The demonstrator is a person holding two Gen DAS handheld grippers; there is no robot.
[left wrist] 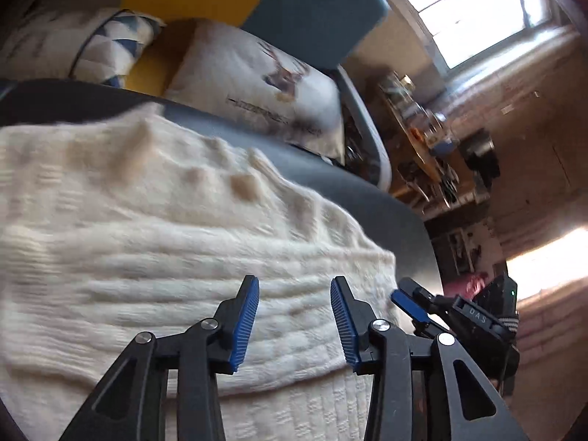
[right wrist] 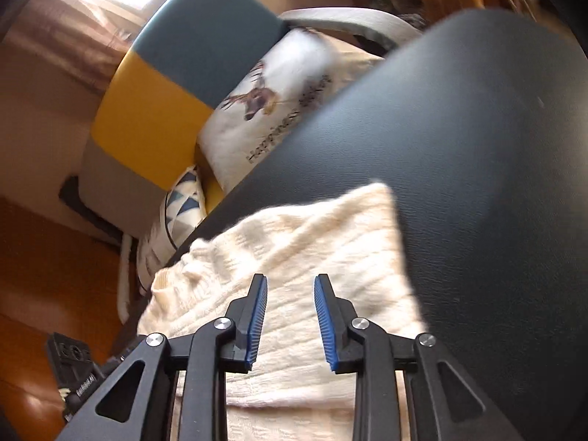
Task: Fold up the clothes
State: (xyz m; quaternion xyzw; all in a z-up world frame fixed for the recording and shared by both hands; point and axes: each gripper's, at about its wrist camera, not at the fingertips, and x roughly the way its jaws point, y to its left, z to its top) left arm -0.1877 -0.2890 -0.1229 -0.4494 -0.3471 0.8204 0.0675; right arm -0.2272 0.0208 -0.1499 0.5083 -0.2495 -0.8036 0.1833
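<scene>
A cream knitted sweater lies spread on a dark leather-like table top, with a folded layer on top. My left gripper hovers over its near part, blue pads apart, nothing between them. One blue pad of my right gripper shows at the sweater's right edge. In the right wrist view the sweater covers the near left of the table top. My right gripper stands open above it, not pinching the fabric.
Behind the table is a yellow and teal seat back with a white deer-print pillow and a triangle-patterned pillow. A cluttered shelf and a bright window lie to the right. Wooden floor shows at left.
</scene>
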